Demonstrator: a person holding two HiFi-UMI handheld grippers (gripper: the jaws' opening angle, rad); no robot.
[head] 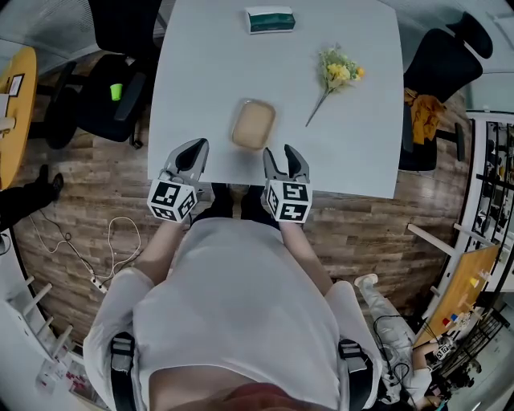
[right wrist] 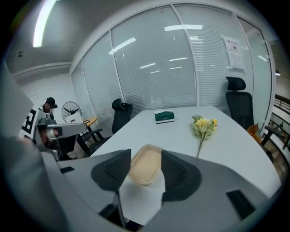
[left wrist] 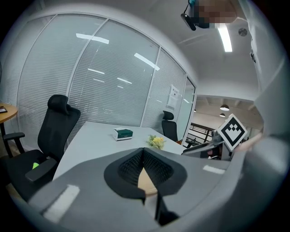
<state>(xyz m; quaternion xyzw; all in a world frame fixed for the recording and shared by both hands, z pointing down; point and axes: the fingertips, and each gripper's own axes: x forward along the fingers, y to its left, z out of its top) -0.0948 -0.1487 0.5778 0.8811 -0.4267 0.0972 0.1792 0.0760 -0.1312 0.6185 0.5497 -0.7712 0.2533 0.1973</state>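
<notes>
Glimpsed tan tray (left wrist: 146,181) as a sliver past pinched-together left gripper (left wrist: 143,152); saw it whole just ahead of right gripper (right wrist: 146,158), spread apart.

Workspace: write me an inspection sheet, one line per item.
Surface: white table, three things on it.
Job's things: tan tray near the front edge, just ahead of both grippers, touched by neither.
Clutter: flowers lying flat to the right; green box at the far edge.
Grippers: left gripper tips together, empty; right gripper jaws apart, empty.
Cables: white cable on the floor, left.
Surroundings: black chairs on both sides; wood floor.
</notes>
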